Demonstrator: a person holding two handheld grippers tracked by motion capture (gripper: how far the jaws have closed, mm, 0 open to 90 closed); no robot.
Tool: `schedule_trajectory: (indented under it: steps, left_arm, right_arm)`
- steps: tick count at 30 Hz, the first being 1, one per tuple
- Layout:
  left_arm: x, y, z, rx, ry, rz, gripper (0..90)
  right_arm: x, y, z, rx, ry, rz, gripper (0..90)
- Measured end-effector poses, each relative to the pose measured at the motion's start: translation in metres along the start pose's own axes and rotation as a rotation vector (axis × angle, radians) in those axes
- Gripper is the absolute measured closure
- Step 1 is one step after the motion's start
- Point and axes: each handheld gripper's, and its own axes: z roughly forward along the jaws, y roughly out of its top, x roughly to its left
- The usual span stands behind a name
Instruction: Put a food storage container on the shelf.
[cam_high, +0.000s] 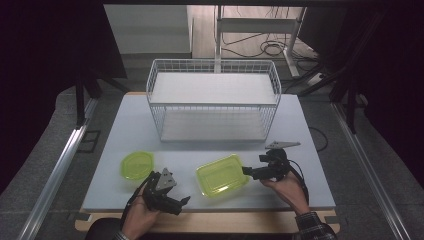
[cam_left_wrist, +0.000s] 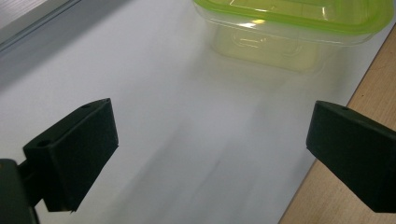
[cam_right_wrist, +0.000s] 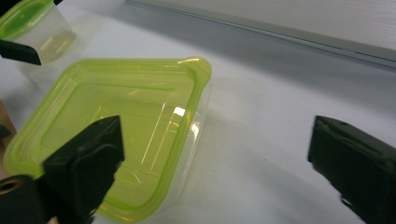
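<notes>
Your counter (cam_high: 125, 130) holds a big wire basket (cam_high: 212, 100) at the back. The square green box (cam_high: 221, 174) sits near you, between your tools. Your right tool (cam_high: 247, 171) is wide open just beside it, holding nothing. Your left tool (cam_high: 184, 201) is open and empty too.

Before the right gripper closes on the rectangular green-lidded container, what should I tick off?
1. Right gripper open: ok, jaws wide apart.
2. Rectangular container between its jaws: not ok; it sits off to one side, with only one jaw over the lid.
3. Lid seated on that container: ok, it looks flush.
4. Left gripper open, holding nothing: ok.
5. Small round container clear of the rectangular one: ok.
6. Wire basket has room: ok, nothing inside.
</notes>
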Motion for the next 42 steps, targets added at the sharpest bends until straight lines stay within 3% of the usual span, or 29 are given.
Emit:
schedule_trajectory:
  steps: [4, 10, 18, 25, 28, 30, 33, 37, 42]
  left_arm:
    - [-0.001, 0.000, 0.001, 0.007, 0.002, 0.007, 2.3]
    - [0.000, 0.000, 0.001, 0.012, 0.004, 0.009, 2.9]
    - [-0.001, 0.000, 0.002, 0.020, 0.004, 0.015, 3.0]
    - [-0.001, 0.000, 0.002, 0.027, 0.007, 0.025, 3.2]
    - [-0.002, 0.000, 0.003, 0.028, 0.008, 0.029, 3.3]
    - [-0.003, 0.000, 0.002, 0.027, 0.009, 0.032, 3.3]
    - [-0.002, 0.000, 0.002, 0.027, 0.011, 0.033, 3.4]
    - [-0.002, 0.000, 0.002, 0.026, 0.011, 0.032, 3.4]
    - [-0.001, 0.000, 0.000, 0.018, 0.014, 0.021, 3.5]
  right_arm:
    - [-0.003, 0.007, 0.003, 0.018, 0.056, 0.051, 22.0]
    - [-0.009, 0.013, 0.014, 0.051, 0.115, 0.078, 42.6]
    - [-0.012, 0.016, 0.029, 0.099, 0.171, 0.115, 53.8]
    - [-0.019, 0.015, 0.035, 0.142, 0.253, 0.220, 66.7]
    - [-0.020, 0.015, 0.035, 0.153, 0.252, 0.234, 73.3]
    - [-0.022, 0.015, 0.034, 0.159, 0.278, 0.274, 76.8]
    - [-0.021, 0.016, 0.033, 0.158, 0.314, 0.306, 79.6]
    - [-0.018, 0.017, 0.030, 0.150, 0.312, 0.301, 80.0]
    - [-0.022, 0.017, 0.026, 0.116, 0.318, 0.335, 80.1]
